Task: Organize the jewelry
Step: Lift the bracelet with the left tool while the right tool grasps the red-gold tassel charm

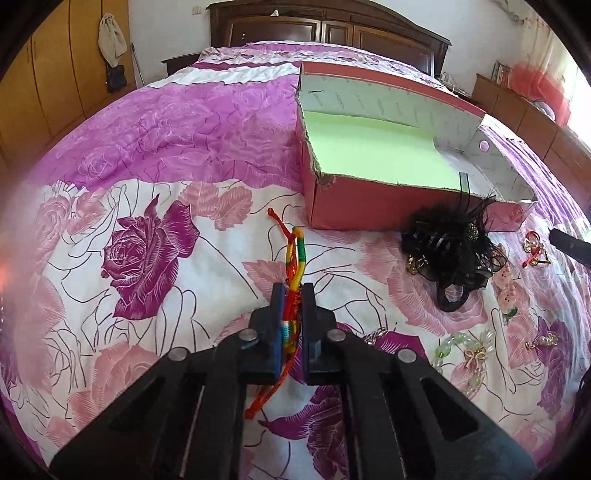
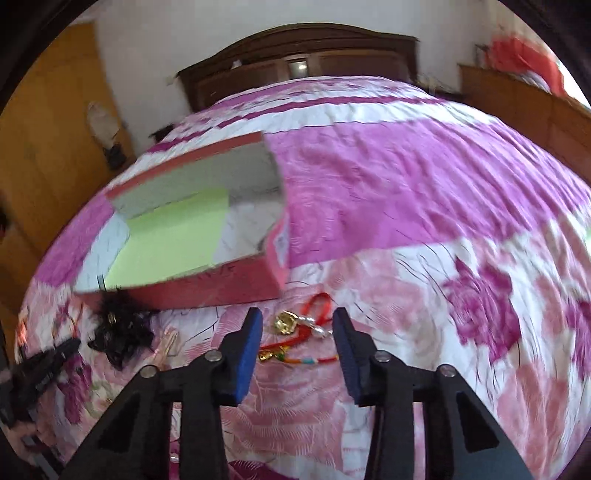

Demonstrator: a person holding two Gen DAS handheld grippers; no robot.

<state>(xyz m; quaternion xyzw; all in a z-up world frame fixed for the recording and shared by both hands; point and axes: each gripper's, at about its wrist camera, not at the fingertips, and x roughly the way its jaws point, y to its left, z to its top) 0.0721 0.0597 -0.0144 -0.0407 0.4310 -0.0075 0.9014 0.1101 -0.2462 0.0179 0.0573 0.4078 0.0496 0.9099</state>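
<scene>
My left gripper (image 1: 292, 291) is shut on a multicoloured braided cord bracelet (image 1: 295, 258), held above the bedspread; its red tails hang below the jaws. A red cardboard box (image 1: 369, 206) with a green floor stands just beyond it, open at the top. My right gripper (image 2: 297, 317) is open above a red-string bracelet with gold and silver charms (image 2: 295, 325) lying on the bed. The box also shows in the right wrist view (image 2: 229, 284), up and left of that gripper.
A black feathered hair clip (image 1: 454, 240) lies by the box's front right corner; it also shows in the right wrist view (image 2: 122, 328). Pale green beads (image 1: 454, 343), a bow brooch (image 1: 476, 356) and small red-gold trinkets (image 1: 535, 251) lie to the right. A dark wooden headboard (image 1: 325, 29) stands at the back.
</scene>
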